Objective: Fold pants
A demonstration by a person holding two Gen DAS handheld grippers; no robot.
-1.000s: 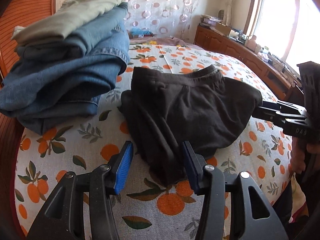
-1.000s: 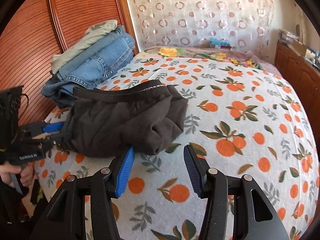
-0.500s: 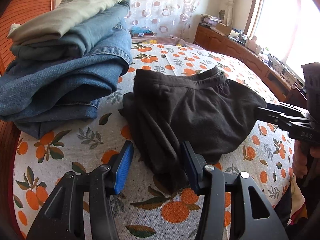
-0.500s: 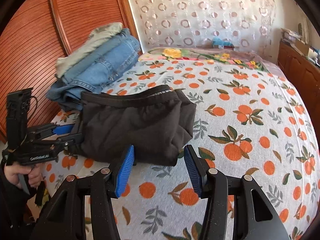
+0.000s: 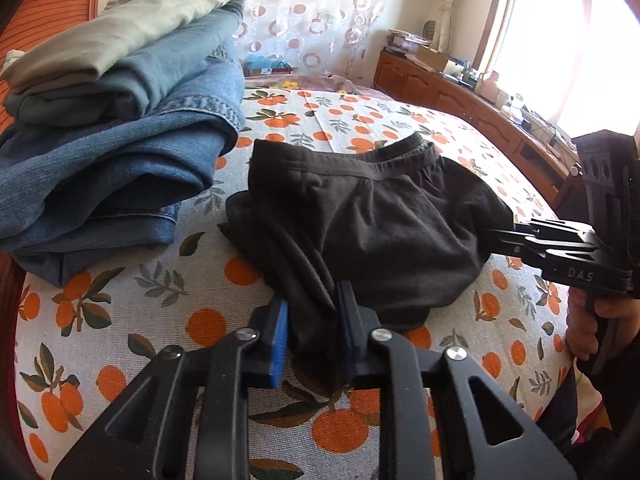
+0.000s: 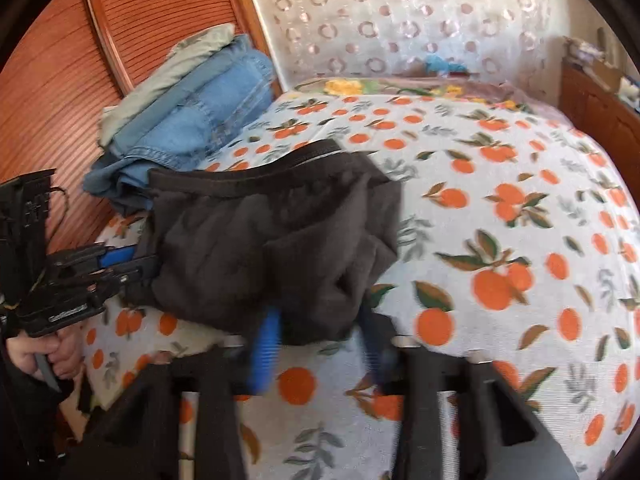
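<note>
Both tongs grip the black pants [image 5: 380,232] on the bedspread [image 5: 120,320] — left tongs [image 5: 312,320], right tongs [image 6: 320,336].

The bed [image 5: 120,320] wears a pale cover printed with oranges and green leaves. A pair of dark pants [image 5: 372,232], folded into a thick bundle, lies on it near the close edge. Just beside them, at the wooden headboard side, rests a stack of folded jeans [image 5: 120,152] topped by a pale green garment [image 5: 132,28].
</note>
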